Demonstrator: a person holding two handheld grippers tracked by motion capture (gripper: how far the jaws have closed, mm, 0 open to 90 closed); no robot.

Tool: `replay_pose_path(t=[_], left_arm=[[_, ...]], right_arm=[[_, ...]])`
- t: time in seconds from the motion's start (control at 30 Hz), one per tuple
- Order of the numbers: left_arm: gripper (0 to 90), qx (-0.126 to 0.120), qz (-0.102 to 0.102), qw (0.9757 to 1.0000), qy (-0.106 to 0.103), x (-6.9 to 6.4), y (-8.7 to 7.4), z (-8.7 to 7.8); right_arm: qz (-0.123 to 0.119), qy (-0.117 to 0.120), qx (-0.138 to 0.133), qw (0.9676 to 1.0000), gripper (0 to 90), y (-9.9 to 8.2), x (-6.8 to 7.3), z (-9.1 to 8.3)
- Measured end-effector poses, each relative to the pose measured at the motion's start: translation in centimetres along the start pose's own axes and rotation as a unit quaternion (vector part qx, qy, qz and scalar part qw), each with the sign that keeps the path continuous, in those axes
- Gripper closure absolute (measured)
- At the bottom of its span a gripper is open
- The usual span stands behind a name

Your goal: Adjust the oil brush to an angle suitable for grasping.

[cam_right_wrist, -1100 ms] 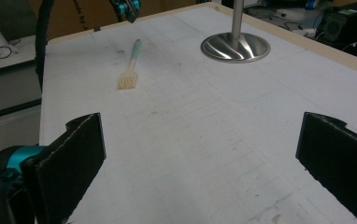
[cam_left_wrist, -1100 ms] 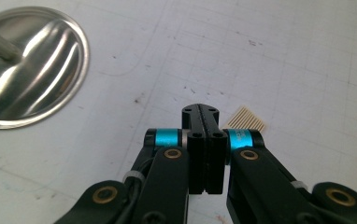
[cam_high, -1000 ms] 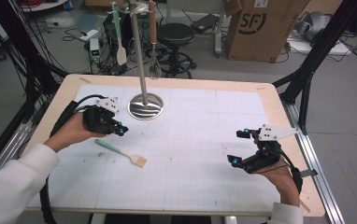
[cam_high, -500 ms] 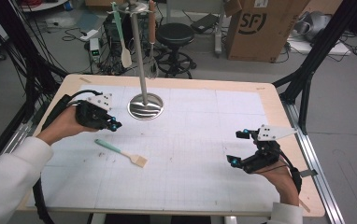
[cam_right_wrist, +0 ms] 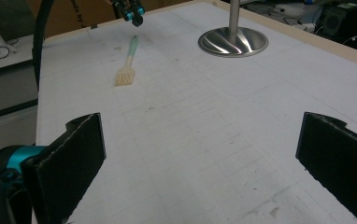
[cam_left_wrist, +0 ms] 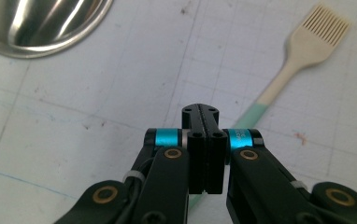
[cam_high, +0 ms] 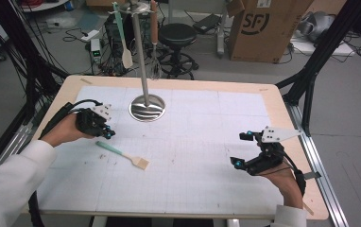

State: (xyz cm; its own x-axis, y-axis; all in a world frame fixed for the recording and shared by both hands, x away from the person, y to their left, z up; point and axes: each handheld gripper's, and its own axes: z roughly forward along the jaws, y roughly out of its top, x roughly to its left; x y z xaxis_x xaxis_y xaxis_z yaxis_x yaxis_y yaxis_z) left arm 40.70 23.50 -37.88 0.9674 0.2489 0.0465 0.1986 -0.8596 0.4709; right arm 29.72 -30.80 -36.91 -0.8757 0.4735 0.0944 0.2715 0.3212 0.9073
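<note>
A basting brush point(cam_high: 122, 153) with a teal handle and beige head lies flat on the white mat, left of centre. My left gripper point(cam_high: 107, 134) hovers just above the handle's teal end, jaws pressed together with nothing between them. In the left gripper view the shut gripper point(cam_left_wrist: 200, 112) covers part of the handle, and the brush point(cam_left_wrist: 279, 79) runs off to the upper right. My right gripper point(cam_high: 240, 150) rests at the table's right side, open and empty. In the right gripper view the wide-set gripper point(cam_right_wrist: 204, 158) faces the far-off brush point(cam_right_wrist: 127, 65) and the left gripper point(cam_right_wrist: 132, 13).
A steel stand with a round base point(cam_high: 147, 108) and an upright pole point(cam_high: 141, 52) sits at the back centre; a spatula point(cam_high: 124, 33) and a whisk point(cam_high: 154, 47) hang from it. The base point(cam_left_wrist: 41, 23) lies close to my left gripper. The table's wooden rim point(cam_high: 282, 104) frames the mat.
My left hand has sunk toward the table and shifted a little left, ending over the brush's teal handle end. The right hand and the brush have stayed put.
</note>
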Motion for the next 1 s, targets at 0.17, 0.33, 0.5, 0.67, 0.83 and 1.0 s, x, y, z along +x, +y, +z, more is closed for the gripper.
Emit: replay_pose_path(t=[0.17,0.33,0.5,0.67,0.83,1.0], left_arm=[[89.9,0.014,-0.003,0.9999,-0.001,0.2,-0.7,0.9],[89.9,0.028,-0.009,0.9996,-0.001,0.5,-1.4,1.7],[89.9,0.037,-0.013,0.9992,0.0,0.5,-1.8,2.0],[89.9,0.041,-0.02,0.999,0.002,0.6,-2.5,2.1],[89.9,0.041,-0.024,0.9988,0.004,0.6,-2.7,2.1],[89.9,0.05,-0.022,0.9985,-0.001,0.4,-2.9,2.0]], right_arm=[[0.002,0.0,0.003,1.0,0.2,-0.1,0.0,0.1],[0.004,0.001,0.004,1.0,0.2,-0.1,0.0,0.1],[0.002,-0.002,0.003,1.0,0.2,-0.2,-0.1,0.1],[0.004,0.001,0.006,1.0,0.2,-0.2,-0.1,0.2],[0.004,0.001,0.008,1.0,0.2,-0.2,-0.1,0.3],[0.004,0.0,0.008,1.0,0.2,-0.2,-0.1,0.3]])
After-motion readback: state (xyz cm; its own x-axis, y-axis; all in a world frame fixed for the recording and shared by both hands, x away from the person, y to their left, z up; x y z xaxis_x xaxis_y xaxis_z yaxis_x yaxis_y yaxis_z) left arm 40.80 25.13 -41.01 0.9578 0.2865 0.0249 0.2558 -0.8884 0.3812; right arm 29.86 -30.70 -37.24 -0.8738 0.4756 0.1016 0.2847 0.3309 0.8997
